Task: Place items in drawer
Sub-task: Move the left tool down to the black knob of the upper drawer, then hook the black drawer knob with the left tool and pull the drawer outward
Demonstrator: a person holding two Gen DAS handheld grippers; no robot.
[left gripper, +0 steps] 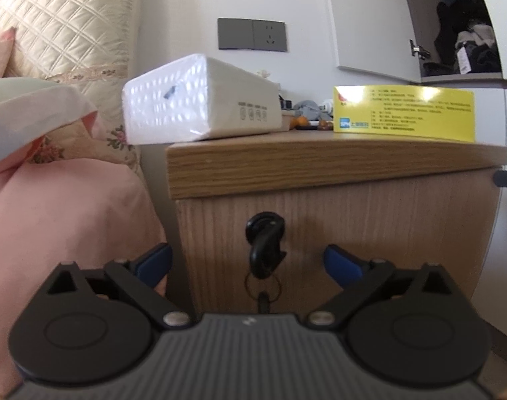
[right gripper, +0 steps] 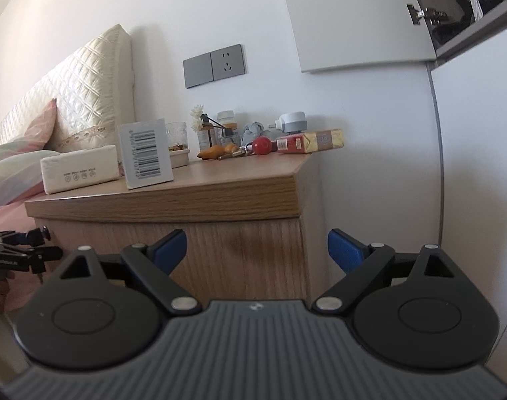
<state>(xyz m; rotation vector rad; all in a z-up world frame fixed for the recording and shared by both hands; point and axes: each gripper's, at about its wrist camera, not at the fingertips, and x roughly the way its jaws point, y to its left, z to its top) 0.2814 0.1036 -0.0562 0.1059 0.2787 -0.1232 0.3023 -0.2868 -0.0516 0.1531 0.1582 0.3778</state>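
A wooden nightstand has a closed drawer front (left gripper: pixel 370 233) with a black key handle (left gripper: pixel 266 243) in its lock. My left gripper (left gripper: pixel 248 261) is open, its blue fingers either side of the key, just short of it. On top lie a white tissue pack (left gripper: pixel 200 100) and an upright yellow box (left gripper: pixel 403 113). In the right wrist view my right gripper (right gripper: pixel 257 250) is open and empty, facing the nightstand's corner (right gripper: pixel 296 200). The tissue pack (right gripper: pixel 80 173) and the box's barcode end (right gripper: pixel 146 153) stand near the front edge. The left gripper shows at far left (right gripper: pixel 23 250).
A bed with pink sheet (left gripper: pixel 70 233) and quilted cream headboard (right gripper: pixel 86 93) adjoins the nightstand's left side. At the back of the top are bottles, a red ball (right gripper: pixel 262 145), a cigarette carton (right gripper: pixel 310 141) and small clutter. A white wardrobe (right gripper: pixel 470 166) stands on the right.
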